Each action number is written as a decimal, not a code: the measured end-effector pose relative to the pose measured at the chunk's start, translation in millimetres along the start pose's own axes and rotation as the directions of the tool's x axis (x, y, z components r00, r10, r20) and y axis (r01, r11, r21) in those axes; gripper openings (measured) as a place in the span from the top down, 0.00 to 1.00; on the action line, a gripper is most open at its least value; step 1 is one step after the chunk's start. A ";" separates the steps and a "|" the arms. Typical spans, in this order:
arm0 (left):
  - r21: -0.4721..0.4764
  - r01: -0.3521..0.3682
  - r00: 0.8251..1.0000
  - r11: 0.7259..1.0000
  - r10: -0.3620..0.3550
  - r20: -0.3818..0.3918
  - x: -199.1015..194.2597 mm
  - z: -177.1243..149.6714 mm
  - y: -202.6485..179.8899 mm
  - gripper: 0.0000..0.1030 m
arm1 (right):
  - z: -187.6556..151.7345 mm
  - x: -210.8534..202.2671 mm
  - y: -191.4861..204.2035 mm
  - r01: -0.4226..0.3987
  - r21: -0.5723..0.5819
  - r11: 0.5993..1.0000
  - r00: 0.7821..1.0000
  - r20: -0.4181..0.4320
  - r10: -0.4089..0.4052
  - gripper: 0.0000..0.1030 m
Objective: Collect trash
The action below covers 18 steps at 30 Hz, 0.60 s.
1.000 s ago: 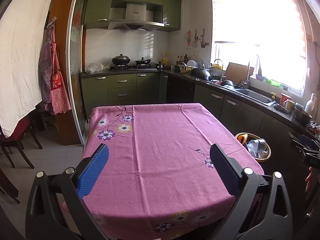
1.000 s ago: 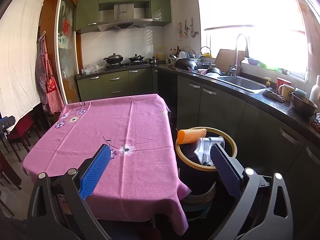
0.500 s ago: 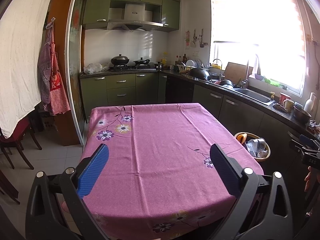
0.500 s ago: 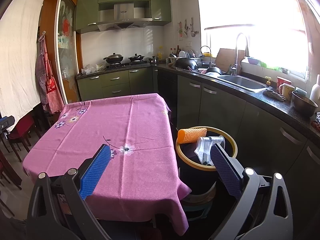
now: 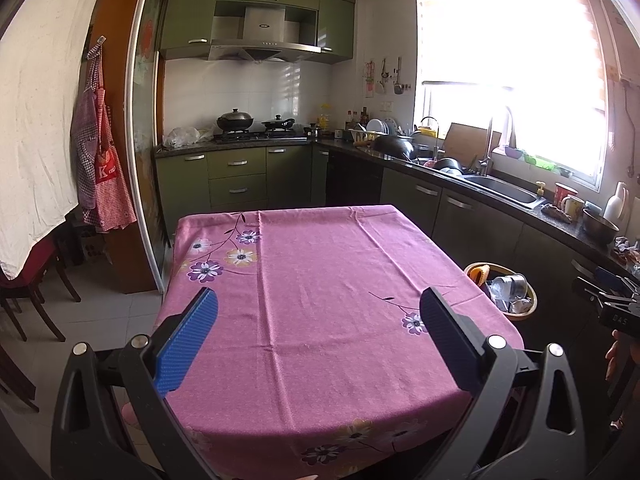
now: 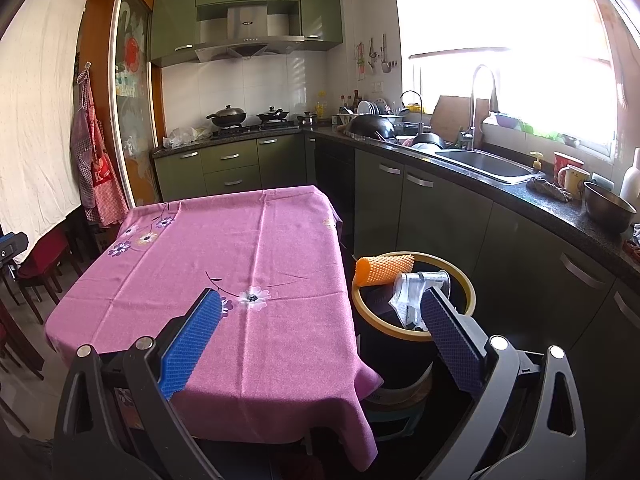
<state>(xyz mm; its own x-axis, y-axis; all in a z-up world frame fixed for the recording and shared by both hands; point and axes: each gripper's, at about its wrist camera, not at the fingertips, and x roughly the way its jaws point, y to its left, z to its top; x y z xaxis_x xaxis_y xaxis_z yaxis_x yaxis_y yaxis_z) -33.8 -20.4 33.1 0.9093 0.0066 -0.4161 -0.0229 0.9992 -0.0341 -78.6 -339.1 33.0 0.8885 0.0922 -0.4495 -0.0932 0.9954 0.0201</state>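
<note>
Trash sits in the black bin (image 6: 414, 300) with the yellow rim, which stands on the floor just beside the right edge of the table, between it and the dark green lower cabinets (image 6: 436, 216). Largest in view is the pink flowered tablecloth (image 5: 320, 280), which covers the table and shows nothing lying on it. In the bin, an orange knobbly roll (image 6: 384, 270) lies across the rim on its side, long axis roughly level, its rounded end toward the table. Beside it a clear crumpled plastic cup (image 6: 420, 286) is tipped over, mouth toward the cabinets.

Against the frames from a second ago, nothing on the table or in the bin has shifted; both views are nearly unchanged.

The left gripper (image 5: 318, 308) hangs over the near end of the table, its blue pads spread wide with nothing between them. The right gripper (image 6: 320, 312) is likewise wide open and empty, its right finger in front of the bin's rim.
</note>
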 end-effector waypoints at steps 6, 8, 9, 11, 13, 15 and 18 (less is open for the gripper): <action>-0.006 0.017 1.000 1.000 -0.018 -0.003 -0.4 -0.7 1.2 0.07 | -0.4 0.5 0.5 0.002 0.000 1.000 1.000 0.000 -0.002 0.05; -0.004 0.015 1.000 1.000 -0.015 -0.003 -0.3 -1.3 1.2 0.07 | -0.2 0.2 0.3 0.002 -0.001 1.000 1.000 0.000 -0.002 0.05; -0.004 0.014 1.000 1.000 -0.015 -0.003 -0.2 -1.0 1.1 0.07 | -0.4 0.6 0.5 0.002 -0.001 1.000 1.000 0.000 -0.002 0.05; -0.003 0.014 1.000 1.000 -0.014 -0.004 0.0 -0.8 0.8 0.07 | -0.4 0.5 0.5 0.003 -0.001 1.000 1.000 -0.001 -0.003 0.05; -0.004 0.014 1.000 1.000 -0.014 -0.004 -0.1 -0.7 1.1 0.07 | -0.3 0.5 0.4 0.002 0.000 1.000 1.000 -0.001 -0.002 0.05; -0.003 0.014 1.000 1.000 -0.014 -0.004 -0.1 -0.8 1.0 0.07 | -0.7 0.7 0.6 0.002 0.000 1.000 1.000 0.000 -0.002 0.05; -0.004 0.014 1.000 1.000 -0.014 -0.004 -0.1 -0.7 1.0 0.07 | -0.4 0.6 0.3 0.003 0.000 1.000 1.000 -0.001 -0.003 0.05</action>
<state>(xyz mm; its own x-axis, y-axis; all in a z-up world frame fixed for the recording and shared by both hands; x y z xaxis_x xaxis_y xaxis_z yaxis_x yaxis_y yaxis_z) -34.2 -19.5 32.4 0.9078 -0.0076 -0.4193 -0.0116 0.9990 -0.0432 -78.2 -338.7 32.4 0.8883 0.0895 -0.4505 -0.0909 0.9957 0.0187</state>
